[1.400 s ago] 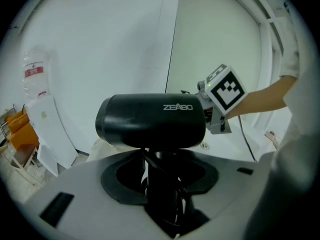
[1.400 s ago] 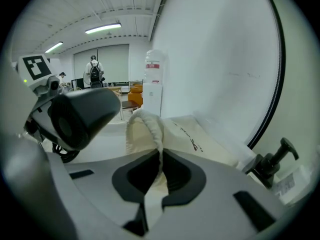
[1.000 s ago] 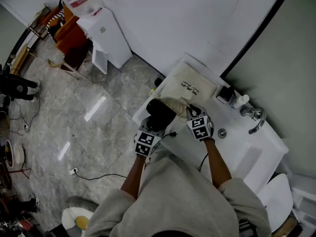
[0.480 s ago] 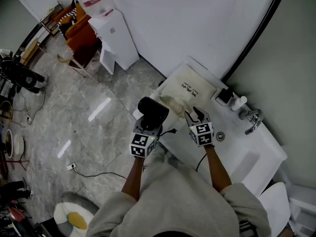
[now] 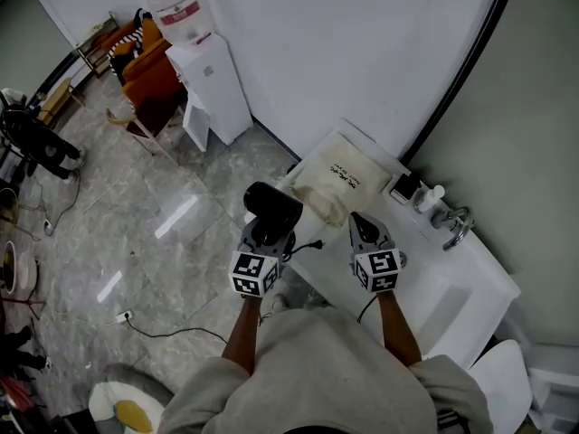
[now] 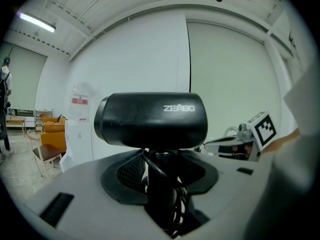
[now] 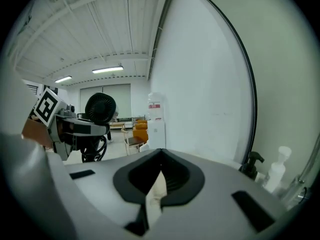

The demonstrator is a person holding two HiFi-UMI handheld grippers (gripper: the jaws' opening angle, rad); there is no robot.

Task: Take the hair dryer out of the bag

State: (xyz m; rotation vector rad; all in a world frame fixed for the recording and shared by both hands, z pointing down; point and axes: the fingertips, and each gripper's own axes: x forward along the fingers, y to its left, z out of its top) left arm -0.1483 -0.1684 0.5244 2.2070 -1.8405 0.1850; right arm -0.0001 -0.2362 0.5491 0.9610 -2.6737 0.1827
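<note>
Above a white table [image 5: 452, 278] and grey marble floor [image 5: 136, 224], the left gripper's [image 5: 268, 235] jaws clamp a black plastic hair dryer [image 5: 271, 204], the right gripper's [image 5: 364, 227] jaws pinch a cream cloth bag [image 5: 339, 177].

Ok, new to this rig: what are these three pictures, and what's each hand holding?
No robot: a person holds a two-jaw gripper in each hand. The head view looks down from the person's head; the other two ride on the grippers, looking along their jaws. The left gripper clamps the handle of a black hair dryer, held clear of the cream bag on the white counter. The right gripper is shut on a cream cloth strip, apparently the bag's edge.
</note>
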